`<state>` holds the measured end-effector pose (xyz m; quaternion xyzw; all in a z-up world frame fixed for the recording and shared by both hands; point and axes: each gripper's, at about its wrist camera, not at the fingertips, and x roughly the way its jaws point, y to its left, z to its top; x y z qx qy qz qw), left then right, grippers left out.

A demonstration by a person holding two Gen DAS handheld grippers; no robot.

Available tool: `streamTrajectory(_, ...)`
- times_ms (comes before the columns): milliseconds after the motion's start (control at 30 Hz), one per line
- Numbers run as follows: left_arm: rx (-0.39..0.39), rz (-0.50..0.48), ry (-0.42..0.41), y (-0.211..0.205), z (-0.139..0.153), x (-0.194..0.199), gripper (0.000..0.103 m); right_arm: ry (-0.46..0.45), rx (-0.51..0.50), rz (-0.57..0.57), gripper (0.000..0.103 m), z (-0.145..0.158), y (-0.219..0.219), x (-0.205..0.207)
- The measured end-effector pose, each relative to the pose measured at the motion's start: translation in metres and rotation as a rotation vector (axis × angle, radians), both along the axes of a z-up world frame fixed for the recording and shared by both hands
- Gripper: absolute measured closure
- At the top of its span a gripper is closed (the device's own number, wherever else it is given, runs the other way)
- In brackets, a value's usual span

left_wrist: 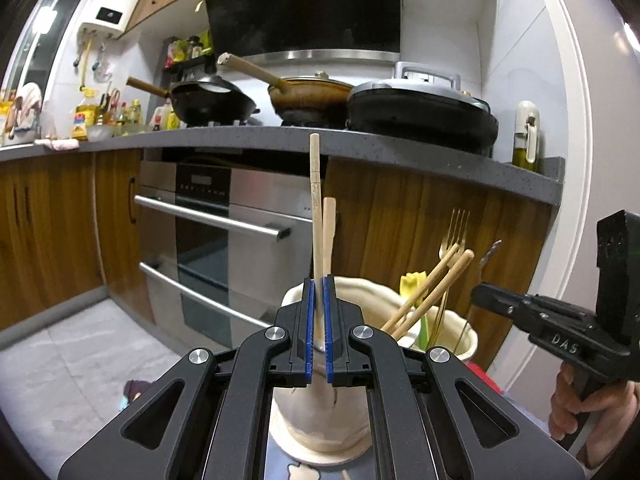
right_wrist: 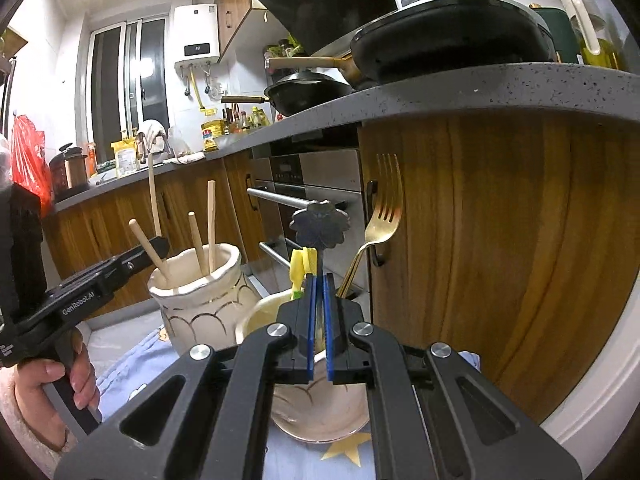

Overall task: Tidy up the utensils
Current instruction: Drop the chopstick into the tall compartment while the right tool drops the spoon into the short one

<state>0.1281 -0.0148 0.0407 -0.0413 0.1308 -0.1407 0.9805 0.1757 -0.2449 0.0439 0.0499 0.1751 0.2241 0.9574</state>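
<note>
Landmark = tall cream vase [left_wrist: 320, 412], standing on a pale blue cloth [right_wrist: 132, 364] w/ star print.

L gripper [left_wrist: 319, 320] sits right over the vase mouth, jaws pressed together, pinching a wooden chopstick [left_wrist: 316, 216] that stands nearly upright, its lower end inside the vase. A 2nd, shorter wooden stick [left_wrist: 329, 232] stands just beside it, also in the vase. From the R wrist cam, the vase [right_wrist: 204, 312] holds more sticks, one leaning out toward the L gripper body [right_wrist: 92, 292].

Just beside the vase, touching or nearly so, is a lower cream cup [right_wrist: 320, 404]. R gripper [right_wrist: 319, 320] is over that cup, jaws closed on a thin stem topped w/ a dark flower-shaped end [right_wrist: 320, 226]; can't tell what kind of utensil it is. In the same cup: gold fork [right_wrist: 380, 216] tines up, leaning away from the vase, plus a yellow-green plastic piece [right_wrist: 300, 272]. L cam shows the cup [left_wrist: 452, 332] w/ two wooden handles [left_wrist: 436, 284] tilted away from the vase, beside the fork [left_wrist: 454, 236].

A hand [left_wrist: 592, 412] grips the R gripper handle; another hand [right_wrist: 60, 384] grips the L one.

Behind the vase: wood cabinets [left_wrist: 420, 216], steel oven [left_wrist: 224, 232], grey desk top [left_wrist: 240, 138] w/ pans.
</note>
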Motion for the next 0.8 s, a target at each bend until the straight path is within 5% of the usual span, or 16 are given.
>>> streamTrajectory(533, 0.009, 0.044, -0.014, 0.001, -0.002, -0.007, 0.088, 0.006, -0.009, -0.048, 0.096, -0.004, -0.007, 0.002)
streamTrajectory(567, 0.004, 0.054, -0.017, 0.003, -0.002, -0.009, 0.084, 0.01, -0.012, -0.048, 0.092, -0.003, -0.007, 0.004)
streamTrajectory(633, -0.004, 0.071, -0.029, 0.006, -0.002, -0.015, 0.076, 0.016, -0.008, -0.048, 0.068, -0.003, -0.006, 0.004)
streamTrajectory(800, 0.018, 0.148, -0.093, 0.014, 0.001, -0.038, 0.071, -0.009, -0.016, -0.062, 0.065, -0.002, -0.006, -0.004)
